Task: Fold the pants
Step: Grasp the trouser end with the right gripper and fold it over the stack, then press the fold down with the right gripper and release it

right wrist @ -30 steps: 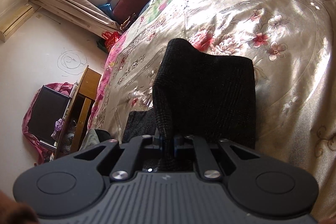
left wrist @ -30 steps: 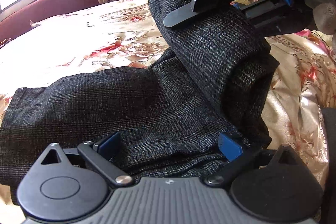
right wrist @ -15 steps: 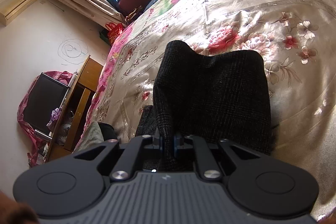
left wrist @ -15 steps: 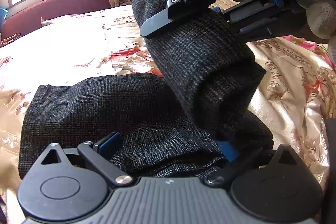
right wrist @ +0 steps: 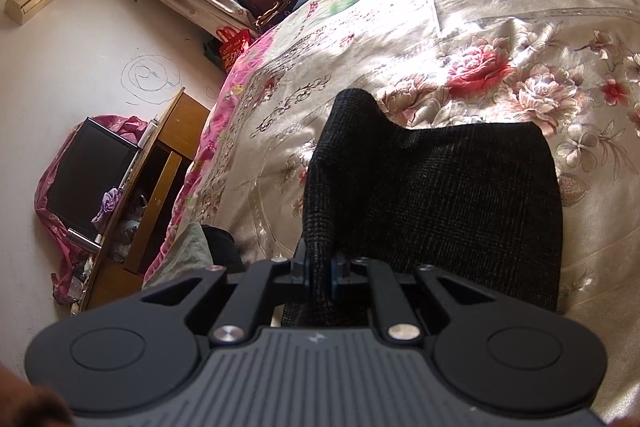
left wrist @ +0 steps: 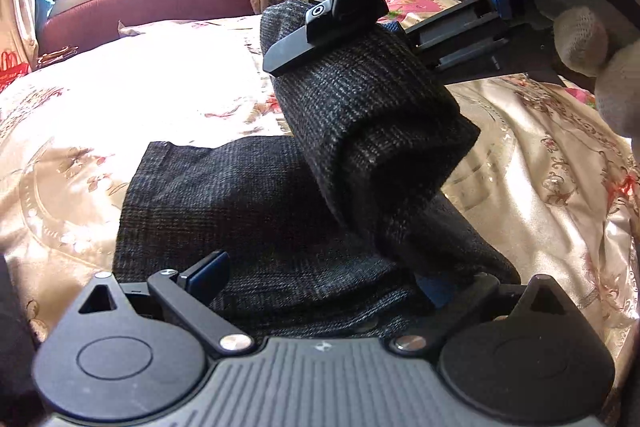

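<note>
Dark grey checked pants (left wrist: 248, 203) lie on a floral bedspread (left wrist: 120, 99). My right gripper (right wrist: 319, 273) is shut on a raised fold of the pants (right wrist: 440, 203) and holds it up above the flat part. In the left wrist view the right gripper (left wrist: 320, 27) clamps the top of the lifted roll of cloth (left wrist: 372, 131). My left gripper (left wrist: 320, 279) is open, its fingers wide apart, with the near edge of the pants lying between them. Its right fingertip is partly hidden by cloth.
A dark red headboard (left wrist: 152, 3) and a window with curtains stand at the bed's far side. A wooden side table (right wrist: 152, 187) with a black screen (right wrist: 88, 179) stands off the bed's edge. A gloved hand (left wrist: 592, 43) holds the right gripper.
The right gripper has carried the lifted fold further over the flat part of the pants. The visible flat part has become shorter. The left gripper stays open at the near edge.
</note>
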`<state>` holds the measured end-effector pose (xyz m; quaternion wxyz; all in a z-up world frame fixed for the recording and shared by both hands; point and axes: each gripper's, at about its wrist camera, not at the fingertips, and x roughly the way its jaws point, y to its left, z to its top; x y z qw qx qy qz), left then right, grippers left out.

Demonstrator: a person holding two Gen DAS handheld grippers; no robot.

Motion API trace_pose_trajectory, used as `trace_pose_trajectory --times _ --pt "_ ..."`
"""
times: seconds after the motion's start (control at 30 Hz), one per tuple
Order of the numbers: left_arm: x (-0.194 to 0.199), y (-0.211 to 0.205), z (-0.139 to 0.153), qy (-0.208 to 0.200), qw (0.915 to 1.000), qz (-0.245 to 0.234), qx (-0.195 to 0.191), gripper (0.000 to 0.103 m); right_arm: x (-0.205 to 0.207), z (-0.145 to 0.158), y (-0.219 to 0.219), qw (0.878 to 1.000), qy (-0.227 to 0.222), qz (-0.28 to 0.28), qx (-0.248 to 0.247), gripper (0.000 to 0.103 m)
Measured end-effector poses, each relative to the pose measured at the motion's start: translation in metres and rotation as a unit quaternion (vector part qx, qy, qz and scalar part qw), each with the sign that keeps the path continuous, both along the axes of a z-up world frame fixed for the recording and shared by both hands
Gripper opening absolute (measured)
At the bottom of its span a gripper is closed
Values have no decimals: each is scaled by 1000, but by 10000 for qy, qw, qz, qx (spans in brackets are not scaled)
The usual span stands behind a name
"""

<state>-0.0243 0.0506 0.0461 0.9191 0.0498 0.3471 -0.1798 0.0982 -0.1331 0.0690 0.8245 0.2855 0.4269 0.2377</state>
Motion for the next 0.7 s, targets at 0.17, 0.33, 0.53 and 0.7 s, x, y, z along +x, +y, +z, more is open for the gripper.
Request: trace_pose_trajectory --times 0.17,0.33,0.53,0.7 --pt "-11 18 -5 112 9998 189 -15 103 5 -7 19 9999 60 94 -107 11" --pt "-17 22 -8 176 9995 244 11 103 2 -1 45 9972 -185 323 -649 11" --pt "-13 18 -8 236 9993 288 57 103 3 3 73 9933 -281 573 -968 11" --pt "-19 17 -8 290 9991 300 119 103 -5 7 103 9812 -562 958 -1578 11"
